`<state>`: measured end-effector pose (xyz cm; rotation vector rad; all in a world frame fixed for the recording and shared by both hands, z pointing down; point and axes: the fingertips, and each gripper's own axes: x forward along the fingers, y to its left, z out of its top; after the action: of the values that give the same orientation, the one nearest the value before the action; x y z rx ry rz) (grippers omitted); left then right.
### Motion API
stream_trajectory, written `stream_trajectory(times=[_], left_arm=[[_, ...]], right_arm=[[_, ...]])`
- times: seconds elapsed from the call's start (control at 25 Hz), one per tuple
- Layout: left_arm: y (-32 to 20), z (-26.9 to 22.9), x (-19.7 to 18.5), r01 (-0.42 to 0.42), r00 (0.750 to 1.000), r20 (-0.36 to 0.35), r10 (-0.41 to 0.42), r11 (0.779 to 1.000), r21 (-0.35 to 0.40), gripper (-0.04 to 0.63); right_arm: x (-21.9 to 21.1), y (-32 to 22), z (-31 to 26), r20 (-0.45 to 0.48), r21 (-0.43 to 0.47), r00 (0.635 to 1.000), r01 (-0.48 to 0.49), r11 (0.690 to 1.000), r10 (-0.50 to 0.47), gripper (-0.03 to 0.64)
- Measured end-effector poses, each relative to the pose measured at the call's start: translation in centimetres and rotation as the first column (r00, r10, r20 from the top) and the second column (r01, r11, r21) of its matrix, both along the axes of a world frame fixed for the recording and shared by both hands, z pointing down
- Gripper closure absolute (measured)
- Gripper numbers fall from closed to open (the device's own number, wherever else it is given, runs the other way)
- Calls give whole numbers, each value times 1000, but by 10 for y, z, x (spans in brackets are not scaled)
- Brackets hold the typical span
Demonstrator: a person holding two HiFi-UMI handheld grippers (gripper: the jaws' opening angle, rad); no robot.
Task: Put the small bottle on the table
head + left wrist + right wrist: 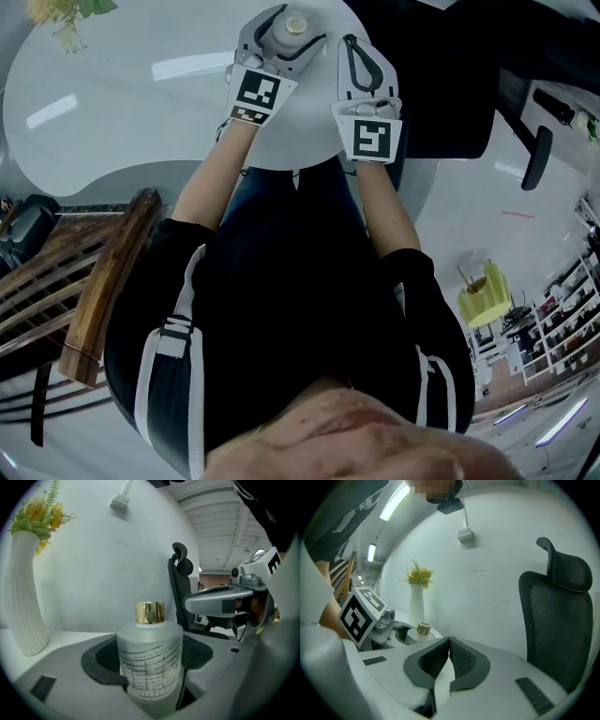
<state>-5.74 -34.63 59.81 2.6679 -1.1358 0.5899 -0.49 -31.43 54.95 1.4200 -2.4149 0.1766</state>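
The small frosted bottle (291,33) with a gold cap stands upright between the jaws of my left gripper (295,28), over the near part of the white round table (141,112). In the left gripper view the dark pads (101,660) press against both sides of the bottle (150,667). Whether its base touches the table is hidden. My right gripper (352,42) hovers just to the right, shut with its tips together (449,641) and nothing in it. From the right gripper view the bottle (423,630) shows to the left.
A white vase with yellow flowers (66,19) stands at the table's far left (26,602). A black office chair (558,620) is beyond the table to the right. A wooden chair (94,281) is at my left side.
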Motion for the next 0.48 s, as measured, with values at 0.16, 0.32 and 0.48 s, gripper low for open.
stream_trajectory(times=[0.16, 0.32, 0.48], left_arm=[[1, 2, 0, -3, 1000, 13, 3, 1000, -14, 259], [5, 10, 0, -7, 997, 75, 9, 1000, -29, 258], [6, 12, 0, -3, 996, 84, 6, 999, -40, 258]], right_arm=[[0, 2, -1, 3, -2, 1000, 0, 1000, 0, 594], [-2, 3, -4, 11, -1, 1000, 1, 1000, -1, 594], [-5, 6, -6, 8, 2, 1000, 9, 1000, -9, 594]])
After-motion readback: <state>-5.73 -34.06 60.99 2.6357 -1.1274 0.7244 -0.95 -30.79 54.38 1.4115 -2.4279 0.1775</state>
